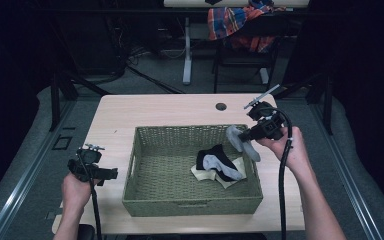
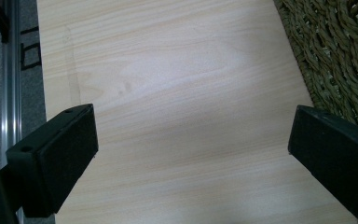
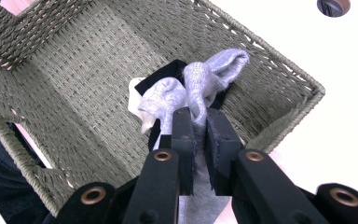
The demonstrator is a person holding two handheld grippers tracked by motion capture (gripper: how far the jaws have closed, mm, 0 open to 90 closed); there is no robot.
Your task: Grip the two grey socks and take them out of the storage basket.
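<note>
Dim room w/ grey carpet, light wood table, plaid cloth on chair behind.

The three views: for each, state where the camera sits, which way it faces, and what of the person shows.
High view: above the table, looking down on the green woven basket; both forearms show.
Left gripper view: on the left gripper, facing the pale wooden table; open jaws.
Right gripper view: on the right gripper, pinching a grey sock.
All share the basket.
</note>
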